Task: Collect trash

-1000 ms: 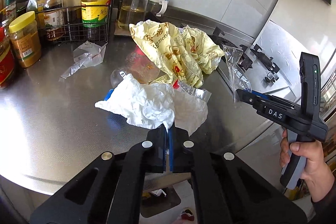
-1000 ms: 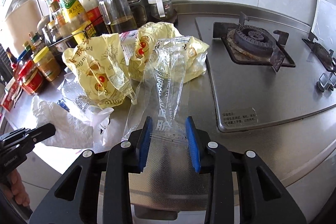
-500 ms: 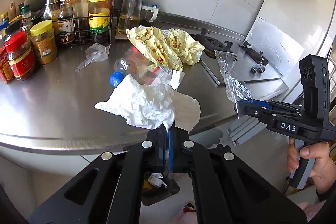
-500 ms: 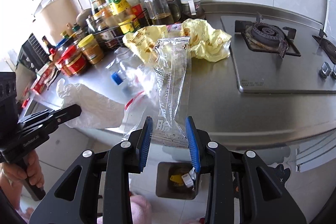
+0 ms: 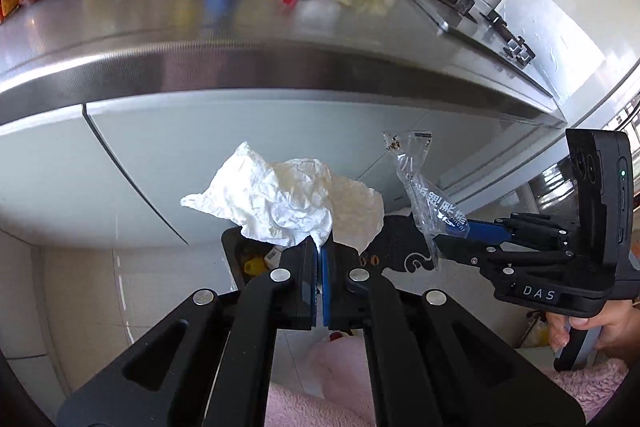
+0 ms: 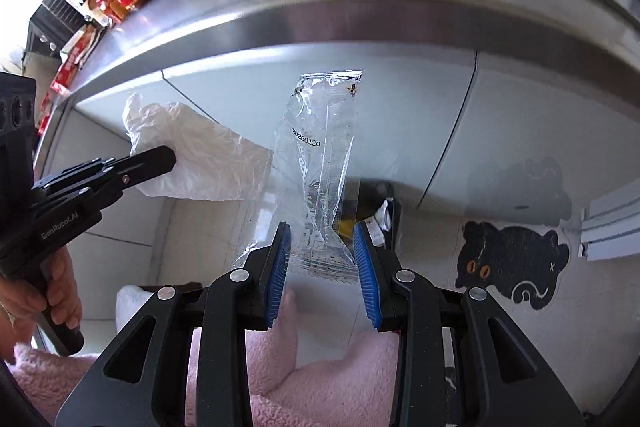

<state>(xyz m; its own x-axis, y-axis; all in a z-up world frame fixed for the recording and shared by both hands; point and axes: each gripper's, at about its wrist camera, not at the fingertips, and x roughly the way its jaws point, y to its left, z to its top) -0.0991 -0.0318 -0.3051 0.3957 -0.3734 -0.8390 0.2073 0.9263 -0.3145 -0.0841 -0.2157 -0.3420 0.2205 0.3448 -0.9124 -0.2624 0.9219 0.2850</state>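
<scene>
Disposal step: our left gripper [image 5: 320, 259] clamps crumpled white tissue paper [image 5: 280, 203]; our right gripper [image 6: 322, 267], jaws part-spread, grips a clear printed plastic wrapper [image 6: 320, 163]; we judge release over the dark floor bin [image 6: 376, 215] comes next.

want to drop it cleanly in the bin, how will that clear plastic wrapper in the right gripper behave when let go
The clear wrapper looks thin and empty, so probably very light and may flutter rather than fall straight. It stands upright from the right gripper, so the film seems a little stiff. The bin sits just beyond it; it could cling to the fingers.

Ahead of my fingers a steel countertop [image 5: 168, 27] overhangs pale cabinet doors [image 6: 400, 115]; below them, light floor tiles [image 6: 420, 227] carry a black cat sticker [image 6: 512, 263].
</scene>
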